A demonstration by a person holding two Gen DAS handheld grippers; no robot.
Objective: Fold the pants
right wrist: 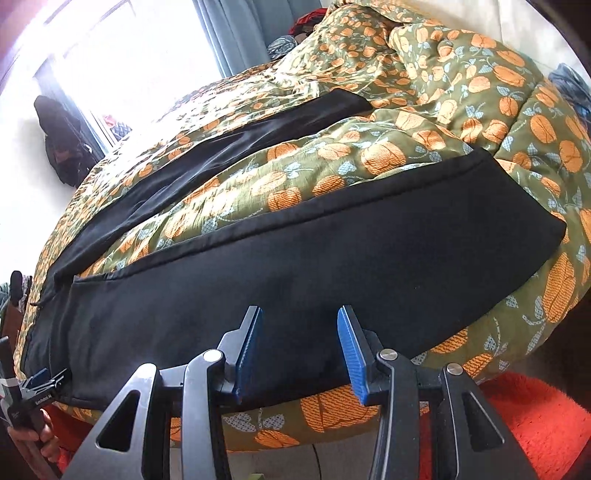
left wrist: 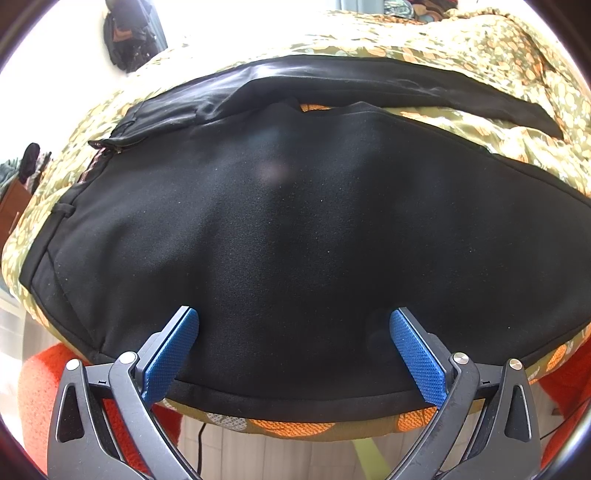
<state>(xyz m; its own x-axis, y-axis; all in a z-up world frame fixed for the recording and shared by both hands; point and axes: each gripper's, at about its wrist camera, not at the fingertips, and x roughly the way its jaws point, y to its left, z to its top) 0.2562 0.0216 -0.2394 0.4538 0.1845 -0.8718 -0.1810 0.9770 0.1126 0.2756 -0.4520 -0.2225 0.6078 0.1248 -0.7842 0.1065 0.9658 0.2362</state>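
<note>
1. The left gripper (left wrist: 293, 321) hangs over the near edge of the pants (left wrist: 295, 229), its blue pads (left wrist: 170, 354) spread wide apart with only flat black cloth between them; they clamp nothing.
2. The right gripper (right wrist: 300, 325) sits above the near leg (right wrist: 332, 251) of the same pants, its pads (right wrist: 351, 354) parted with a clear gap and nothing pinched.
3. In the right wrist view the left gripper (right wrist: 40, 380) shows small at the lower left, at the waist end of the pants, with a hand (right wrist: 46, 435) on its handle.
4. The pants lie spread on a bed, on a green quilt (right wrist: 443, 122) printed with orange fruit. The waist and zip (left wrist: 118, 144) are to the left; the legs run off to the right.
5. The two legs lie apart in a V, a wedge of quilt showing between them; the far leg (right wrist: 221, 147) stretches farther up the bed.
6. An orange rug (right wrist: 535, 417) lies on the floor below the bed edge.
7. Beyond the bed are a bright window (right wrist: 122, 48) with a grey-blue curtain (right wrist: 236, 33) and dark clothes (right wrist: 61, 144) hanging at the left.
</note>
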